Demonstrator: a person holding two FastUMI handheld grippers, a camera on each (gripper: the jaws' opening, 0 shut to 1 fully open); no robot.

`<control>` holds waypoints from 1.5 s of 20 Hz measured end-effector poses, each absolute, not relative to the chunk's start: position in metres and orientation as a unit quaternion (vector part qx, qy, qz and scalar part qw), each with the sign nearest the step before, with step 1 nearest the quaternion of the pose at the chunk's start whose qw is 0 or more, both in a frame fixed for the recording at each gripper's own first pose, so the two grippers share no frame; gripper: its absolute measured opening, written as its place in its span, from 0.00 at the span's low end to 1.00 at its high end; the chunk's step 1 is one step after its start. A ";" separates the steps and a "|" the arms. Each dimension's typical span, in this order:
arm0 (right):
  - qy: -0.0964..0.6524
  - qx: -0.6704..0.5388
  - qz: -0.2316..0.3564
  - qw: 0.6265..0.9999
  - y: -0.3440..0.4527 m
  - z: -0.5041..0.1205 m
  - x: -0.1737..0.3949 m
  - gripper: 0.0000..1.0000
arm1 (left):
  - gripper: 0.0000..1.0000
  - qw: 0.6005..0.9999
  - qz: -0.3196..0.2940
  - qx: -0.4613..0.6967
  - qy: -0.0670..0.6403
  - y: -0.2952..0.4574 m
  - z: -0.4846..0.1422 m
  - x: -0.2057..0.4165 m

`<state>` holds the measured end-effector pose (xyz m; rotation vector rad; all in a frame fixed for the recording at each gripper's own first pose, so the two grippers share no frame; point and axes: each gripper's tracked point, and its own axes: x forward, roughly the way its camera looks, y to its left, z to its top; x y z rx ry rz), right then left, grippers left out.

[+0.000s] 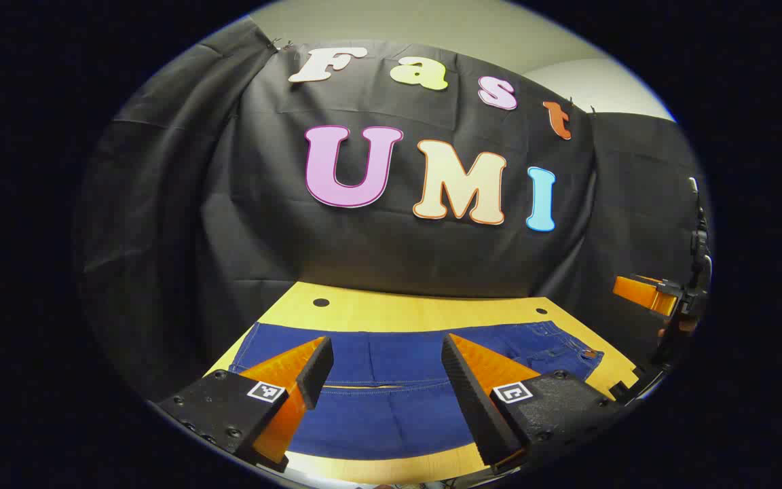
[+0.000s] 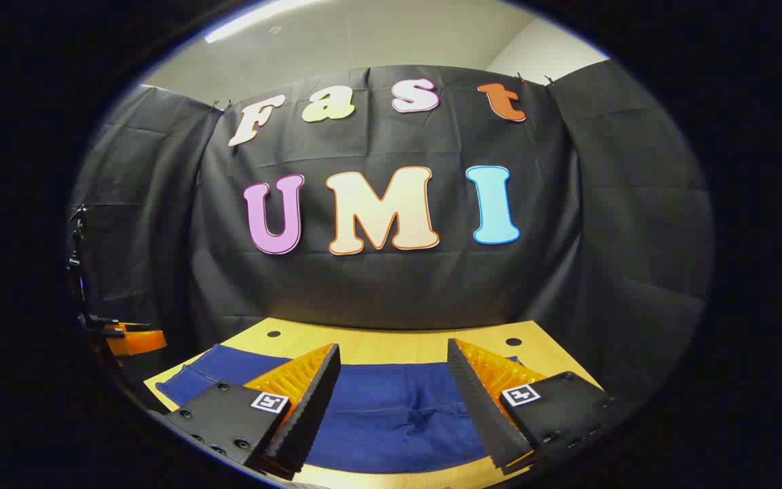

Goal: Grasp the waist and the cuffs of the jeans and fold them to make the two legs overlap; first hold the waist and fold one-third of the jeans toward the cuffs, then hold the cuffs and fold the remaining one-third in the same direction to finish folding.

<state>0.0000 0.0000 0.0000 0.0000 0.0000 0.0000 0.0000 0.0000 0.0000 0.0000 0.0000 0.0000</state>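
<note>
Left gripper view:
Jeans (image 1: 391, 380): spread flat on the wooden table (image 1: 404, 314), directly ahead of and below the left gripper (image 1: 387, 367); long axis runs crosswise to its fingers.
Waist end: pocket and rivet detail lies toward the right of this claw, so I judge the waist is on that side; the cuff end runs off to its left.
Left gripper state: released, fingers spread wide, denim visible in the gap, nothing between them; it hangs above the cloth, apart from it.
Other claw: an orange part of the right gripper (image 1: 649, 293) sits far off to the right of this one, above the table's far right corner.

Right gripper view:
Jeans (image 2: 391, 407): same flat spread, ahead of and under the right gripper (image 2: 394, 373), long axis again crosswise; a seam line runs between the fingers.
Right gripper state: released, fingers wide apart, holding nothing, clear of the fabric.
Other claw: the left gripper (image 2: 134, 339) shows at the left edge, beside the near left end of the denim.

Key relation: legs not yet overlapped. Judged: the right gripper is nearer the waist, the left nearer the cuffs, and each must drop onto its own end.
</note>
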 end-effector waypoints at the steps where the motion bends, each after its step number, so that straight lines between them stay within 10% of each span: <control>1: 0.001 0.000 0.001 1.000 0.002 -0.002 -0.001 0.94 | 0.93 1.000 0.003 0.002 0.000 0.002 0.000 -0.001; 25: 0.046 -0.013 0.016 0.999 0.013 -0.026 -0.019 0.98 | 0.95 0.987 0.136 -0.021 0.083 0.115 -0.084 -0.051; 30: 0.073 -0.030 0.012 0.997 0.005 -0.040 -0.025 0.98 | 0.94 0.980 0.057 0.055 0.181 0.134 -0.145 -0.060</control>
